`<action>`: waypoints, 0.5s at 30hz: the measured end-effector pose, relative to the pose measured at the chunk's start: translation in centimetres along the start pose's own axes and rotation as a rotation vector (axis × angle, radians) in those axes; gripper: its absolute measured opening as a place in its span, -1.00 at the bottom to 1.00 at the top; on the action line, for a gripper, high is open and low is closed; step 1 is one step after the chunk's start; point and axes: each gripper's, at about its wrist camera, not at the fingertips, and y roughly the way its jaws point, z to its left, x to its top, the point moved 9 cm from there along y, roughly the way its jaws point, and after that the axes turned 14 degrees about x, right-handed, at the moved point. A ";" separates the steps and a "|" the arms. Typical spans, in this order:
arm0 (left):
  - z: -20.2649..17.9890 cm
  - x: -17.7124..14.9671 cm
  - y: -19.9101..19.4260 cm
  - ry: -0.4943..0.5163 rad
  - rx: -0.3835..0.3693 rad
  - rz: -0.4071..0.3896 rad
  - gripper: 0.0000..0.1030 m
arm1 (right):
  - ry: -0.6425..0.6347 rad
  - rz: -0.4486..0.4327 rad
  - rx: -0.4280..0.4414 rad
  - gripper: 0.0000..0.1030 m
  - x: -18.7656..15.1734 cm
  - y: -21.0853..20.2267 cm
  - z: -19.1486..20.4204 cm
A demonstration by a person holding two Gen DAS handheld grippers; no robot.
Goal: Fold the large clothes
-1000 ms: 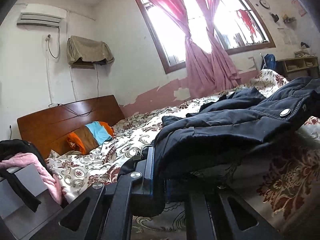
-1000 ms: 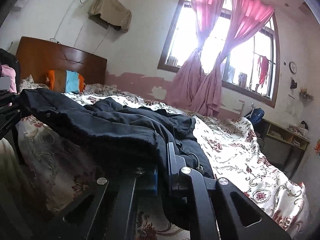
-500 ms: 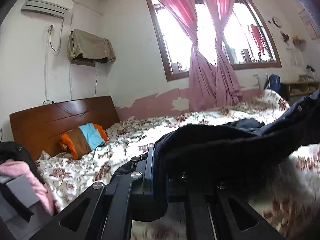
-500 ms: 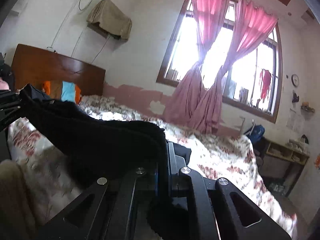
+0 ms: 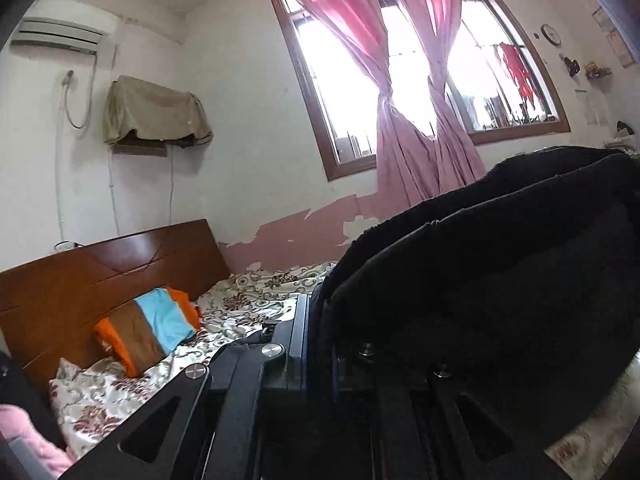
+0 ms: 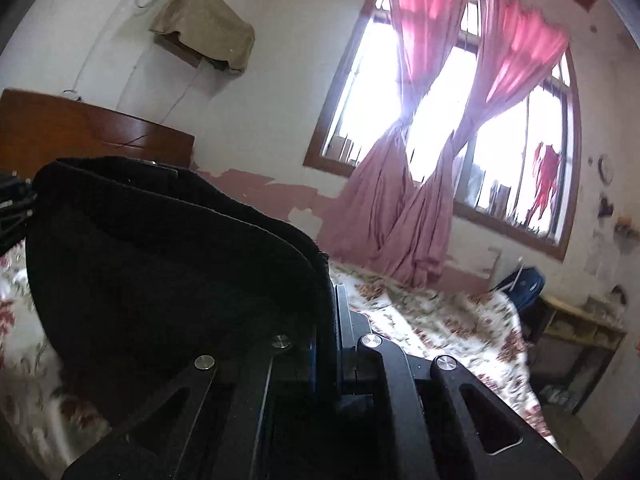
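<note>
Two black two-finger grippers, left gripper [image 5: 316, 344] and right gripper [image 6: 326, 344], each clamped shut on an edge of a bulky black padded jacket [image 5: 500, 280] stretched between them above the floral-quilted bed [image 5: 256, 304]; its weight could drag the thick fabric from either pinch

A bed [image 5: 248, 308] under a floral cover fills the room, its wooden headboard [image 5: 100, 276] against a white wall. An orange, brown and blue pillow [image 5: 148, 328] leans at the head end. Knotted pink curtains [image 5: 404, 120] hang in a bright window [image 6: 432, 120]; an air conditioner [image 5: 60, 32] and a cloth-draped shelf [image 5: 156, 112] sit high on the wall. A wall clock [image 5: 551, 34] hangs right of the window.
</note>
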 end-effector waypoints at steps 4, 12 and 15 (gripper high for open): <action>-2.4 0.1 5.4 0.024 -0.017 0.048 -0.85 | 0.023 0.049 0.011 -0.91 0.1 5.8 -1.6; -6.6 -2.1 12.7 0.047 -0.032 0.145 -0.85 | 0.051 0.090 -0.027 -0.91 -2.8 13.7 -3.2; -7.7 -2.9 15.0 0.040 -0.035 0.189 -0.85 | 0.031 0.112 -0.038 -0.91 -3.5 16.1 -3.6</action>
